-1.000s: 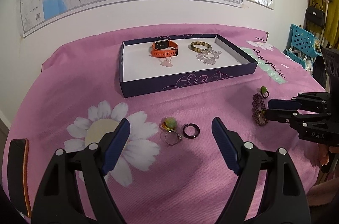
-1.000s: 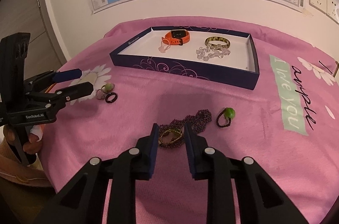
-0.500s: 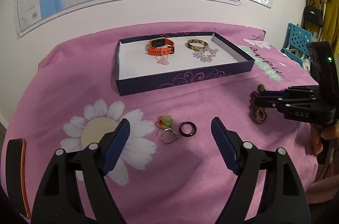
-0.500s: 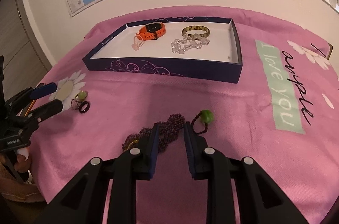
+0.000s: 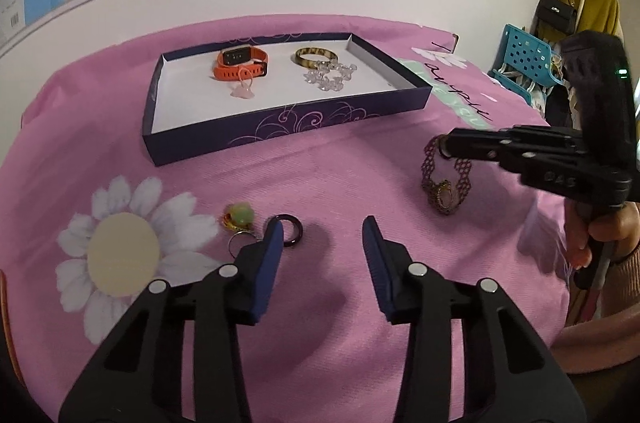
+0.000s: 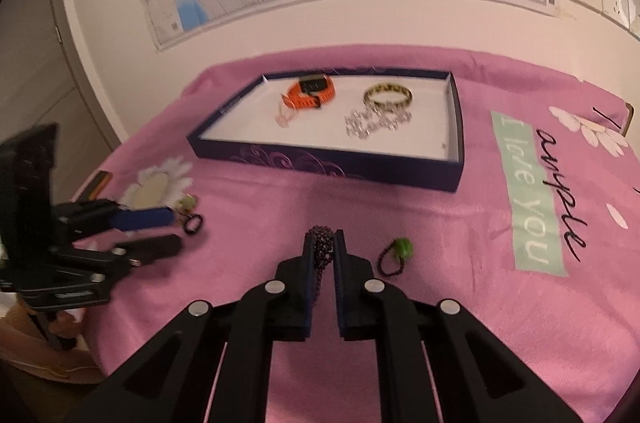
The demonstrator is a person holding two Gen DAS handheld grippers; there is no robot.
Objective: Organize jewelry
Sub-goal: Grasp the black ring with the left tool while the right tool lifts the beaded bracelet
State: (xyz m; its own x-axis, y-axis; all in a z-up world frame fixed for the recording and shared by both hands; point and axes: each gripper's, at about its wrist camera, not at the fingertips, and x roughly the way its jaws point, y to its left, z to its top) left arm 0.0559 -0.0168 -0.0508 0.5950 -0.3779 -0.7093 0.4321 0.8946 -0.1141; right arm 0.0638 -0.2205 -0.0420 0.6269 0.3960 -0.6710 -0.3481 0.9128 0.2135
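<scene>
Step in hand: pick-up. Right gripper clenched on the purple beaded bracelet, lifted at centre right of the left view. Left gripper has just been closing, nothing between its jaws, black ring beside one finger. Next: carry bracelet to tray, upper centre.

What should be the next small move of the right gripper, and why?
Probably carry it toward the dark blue tray. The right gripper, its jaws just closed, pinches the purple beaded bracelet, which hangs lifted off the pink cloth. The tray has free white floor beside the orange watch.
</scene>
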